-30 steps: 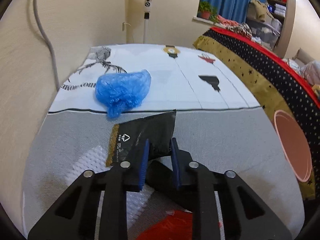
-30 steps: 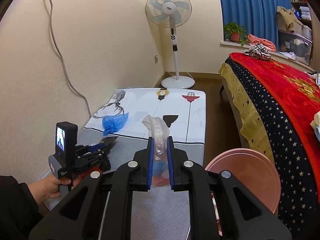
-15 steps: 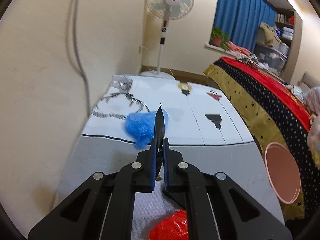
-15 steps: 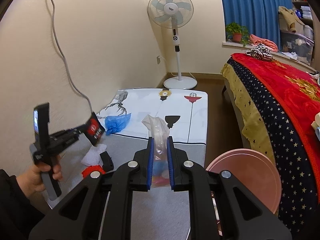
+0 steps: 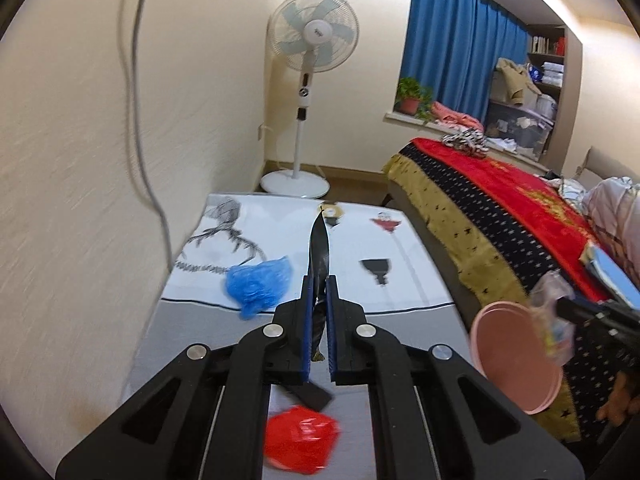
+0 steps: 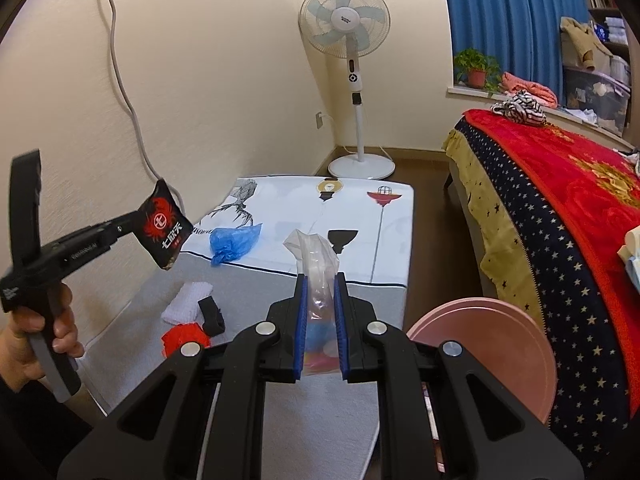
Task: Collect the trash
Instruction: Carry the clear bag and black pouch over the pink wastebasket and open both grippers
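My left gripper (image 5: 319, 292) is shut on a black snack wrapper (image 5: 319, 252), seen edge-on, held in the air above the low table (image 5: 400, 312). From the right wrist view the wrapper (image 6: 162, 226) shows its red logo. My right gripper (image 6: 320, 300) is shut on a clear plastic bag (image 6: 314, 256) with coloured trash inside. On the table lie a crumpled blue plastic cover (image 5: 258, 282), a red wrapper (image 5: 300, 442), a black piece (image 6: 211, 314) and a white mesh piece (image 6: 186, 302).
A pink round bin (image 6: 488, 356) stands at the table's right side, beside a bed with a red and starred blanket (image 6: 552, 216). A standing fan (image 6: 352, 80) is behind the table. A wall with a hanging cable (image 6: 124, 92) is on the left.
My left gripper closed on the black wrapper and lifted it off the table, up and slightly left. The right gripper held still with the bag.
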